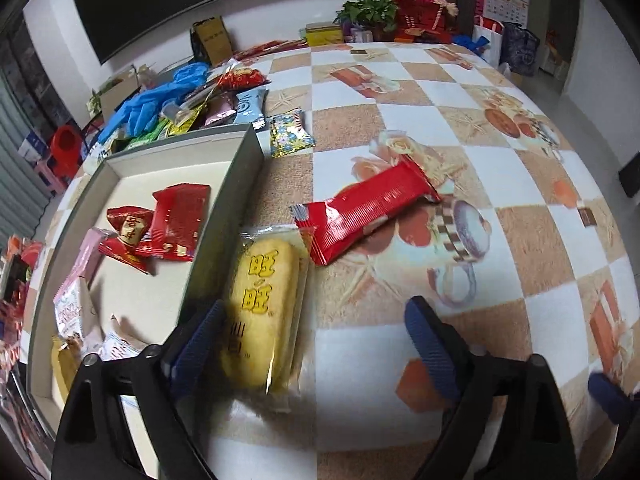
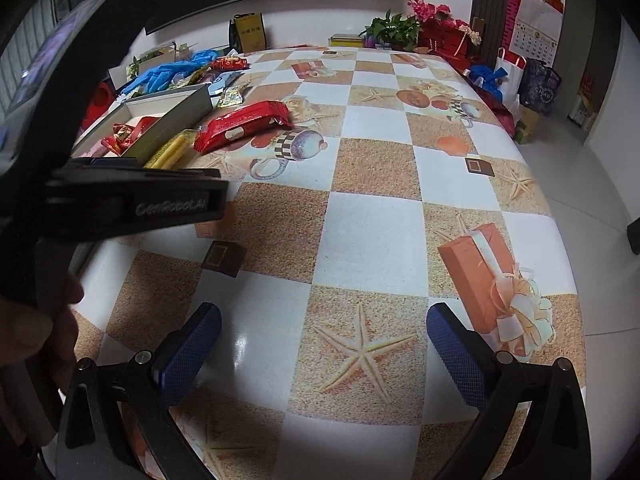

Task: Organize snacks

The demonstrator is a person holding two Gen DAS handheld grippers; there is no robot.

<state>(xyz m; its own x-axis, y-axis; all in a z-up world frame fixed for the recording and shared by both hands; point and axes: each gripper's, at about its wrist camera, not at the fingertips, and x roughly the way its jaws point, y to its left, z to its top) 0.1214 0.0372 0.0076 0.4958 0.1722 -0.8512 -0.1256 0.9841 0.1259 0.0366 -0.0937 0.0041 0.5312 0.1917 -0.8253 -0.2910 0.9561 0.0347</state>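
nearest the left wrist camera, the left gripper (image 1: 316, 344) hung just above the checked tablecloth (image 1: 520, 240) with its blue pads spread wide and nothing between them. the yellow rice cracker packet (image 1: 262, 316) lay flat on the cloth just inside the left pad, close beside the outer wall of the grey box (image 1: 224, 216). a little farther out, the long red snack packet (image 1: 364, 212) lay at an angle, its near end touching the yellow packet's far edge. inside the box sat several red and pink packets. beyond the box, a pile of loose snacks (image 1: 224, 100) and a blue glove (image 1: 160, 100) waited near the wall.

the right gripper (image 2: 320, 356) also stood open and empty over bare cloth, well apart from the snacks.

the step in hand appeared to be picking up the yellow packet to put it in the box. the next move likely called for shifting the left gripper slightly leftward to centre the packet, closing gently so the cracker would not break, then lifting it over the box wall.
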